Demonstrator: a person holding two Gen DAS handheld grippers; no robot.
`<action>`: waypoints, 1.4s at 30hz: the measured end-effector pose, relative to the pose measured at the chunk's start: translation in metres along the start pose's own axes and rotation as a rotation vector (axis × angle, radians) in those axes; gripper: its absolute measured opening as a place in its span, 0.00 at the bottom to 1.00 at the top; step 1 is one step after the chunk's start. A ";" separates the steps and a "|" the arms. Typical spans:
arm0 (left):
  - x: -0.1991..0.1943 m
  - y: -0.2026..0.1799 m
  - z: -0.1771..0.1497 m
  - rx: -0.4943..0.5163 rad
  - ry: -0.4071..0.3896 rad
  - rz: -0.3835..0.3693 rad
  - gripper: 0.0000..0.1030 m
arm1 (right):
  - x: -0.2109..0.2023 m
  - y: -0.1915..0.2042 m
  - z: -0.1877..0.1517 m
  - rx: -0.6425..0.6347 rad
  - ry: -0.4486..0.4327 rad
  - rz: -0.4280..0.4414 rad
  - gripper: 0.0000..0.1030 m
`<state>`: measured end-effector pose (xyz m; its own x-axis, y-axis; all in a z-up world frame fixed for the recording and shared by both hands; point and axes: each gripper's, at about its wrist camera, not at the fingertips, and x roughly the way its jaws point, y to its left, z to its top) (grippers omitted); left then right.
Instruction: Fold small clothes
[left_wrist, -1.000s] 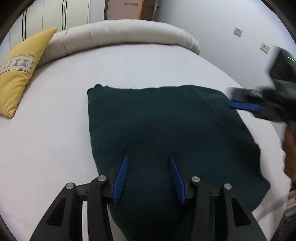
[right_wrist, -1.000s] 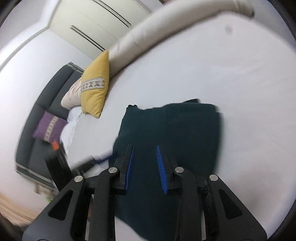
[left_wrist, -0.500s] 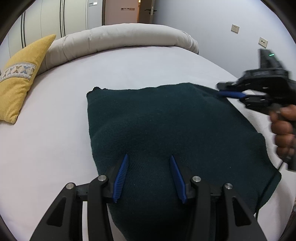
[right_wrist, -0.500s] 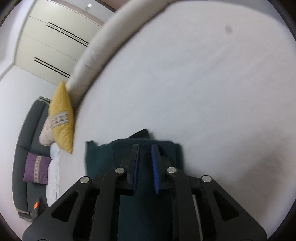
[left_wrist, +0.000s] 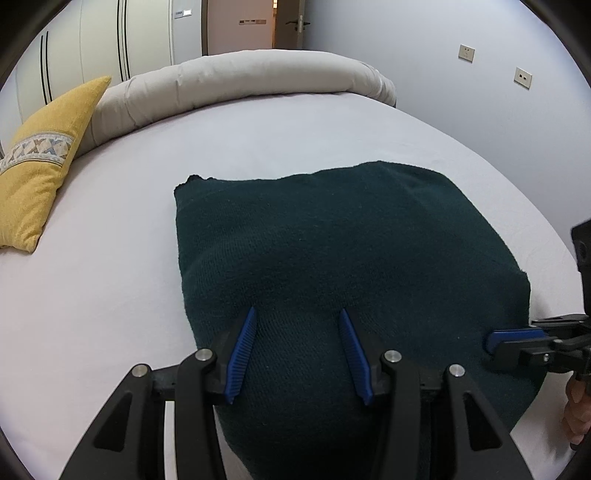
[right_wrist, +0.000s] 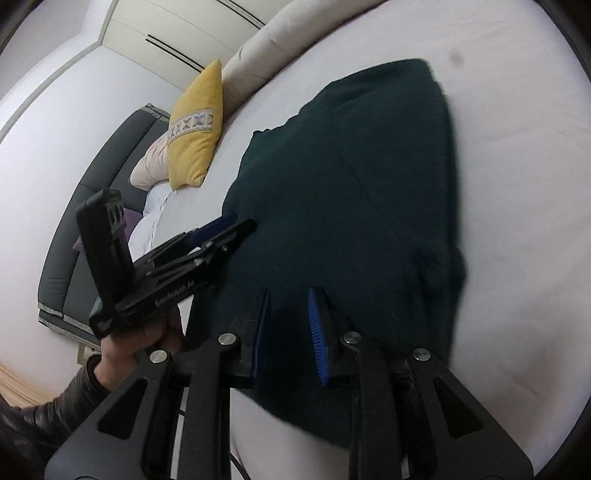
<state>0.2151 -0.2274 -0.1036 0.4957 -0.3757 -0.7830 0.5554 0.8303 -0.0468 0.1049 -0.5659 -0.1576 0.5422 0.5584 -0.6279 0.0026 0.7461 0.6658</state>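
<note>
Left wrist view: dark green knit garment (left_wrist: 332, 266), folded to a rough rectangle, centre frame on smooth white bed sheet (left_wrist: 110, 295). Left gripper (left_wrist: 297, 354) wide open above near edge, gripping nothing. Yellow cushion (left_wrist: 40, 162) upper left.

Right wrist view: right gripper (right_wrist: 288, 332) moderately open, empty, over garment's lower edge.

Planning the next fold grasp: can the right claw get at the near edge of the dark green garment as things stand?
Probably yes. The right claw is open, low over the dark green garment near its front edge, nothing between. The left claw sits off to its side, apart.
</note>
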 end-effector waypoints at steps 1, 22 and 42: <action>0.000 0.000 0.000 0.000 0.000 0.000 0.50 | -0.004 0.000 -0.004 -0.008 -0.003 -0.015 0.19; -0.038 0.017 -0.018 -0.052 -0.047 -0.035 0.49 | -0.071 0.014 -0.008 -0.049 -0.073 -0.142 0.45; 0.006 0.066 -0.014 -0.442 0.160 -0.277 0.62 | -0.038 -0.050 0.063 0.193 -0.015 -0.181 0.51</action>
<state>0.2455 -0.1686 -0.1196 0.2436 -0.5658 -0.7877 0.2997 0.8163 -0.4937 0.1369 -0.6470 -0.1415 0.5311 0.4154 -0.7385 0.2600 0.7497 0.6086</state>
